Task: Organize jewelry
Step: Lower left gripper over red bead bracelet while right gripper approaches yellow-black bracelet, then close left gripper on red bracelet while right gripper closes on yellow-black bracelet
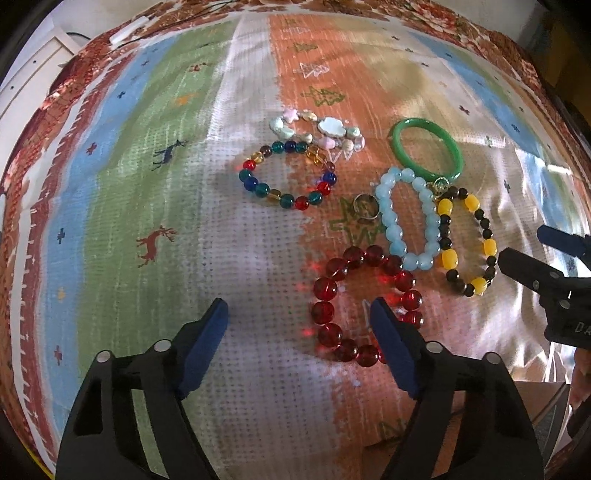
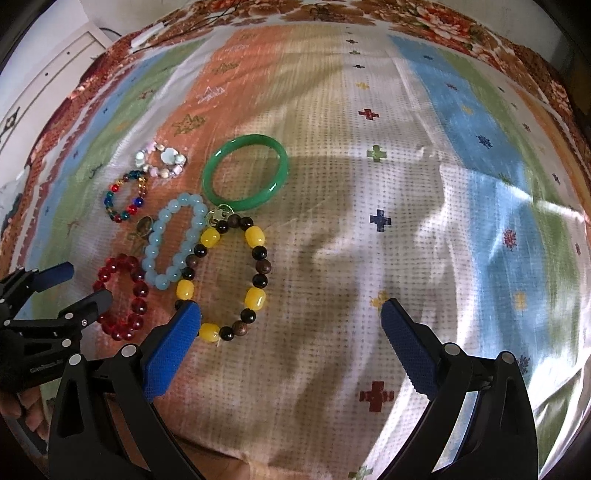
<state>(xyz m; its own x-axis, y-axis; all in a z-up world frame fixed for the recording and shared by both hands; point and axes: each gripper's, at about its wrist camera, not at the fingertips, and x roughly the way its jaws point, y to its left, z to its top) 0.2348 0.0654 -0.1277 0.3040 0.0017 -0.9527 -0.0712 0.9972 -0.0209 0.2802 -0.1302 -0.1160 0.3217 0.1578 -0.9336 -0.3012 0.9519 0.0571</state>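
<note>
Several bracelets lie on a striped cloth. A red bead bracelet lies just ahead of my left gripper, which is open and empty. A light blue bead bracelet, a yellow and black bead bracelet, a green bangle, a multicolour bead bracelet, a pastel shell bracelet and a small ring lie beyond. My right gripper is open and empty, its left finger beside the yellow and black bracelet. The green bangle and blue bracelet lie to the left there.
The patterned cloth covers the whole surface, with a floral border at the far edge. White furniture stands beyond the far left corner. The right gripper's fingers show at the right edge of the left wrist view.
</note>
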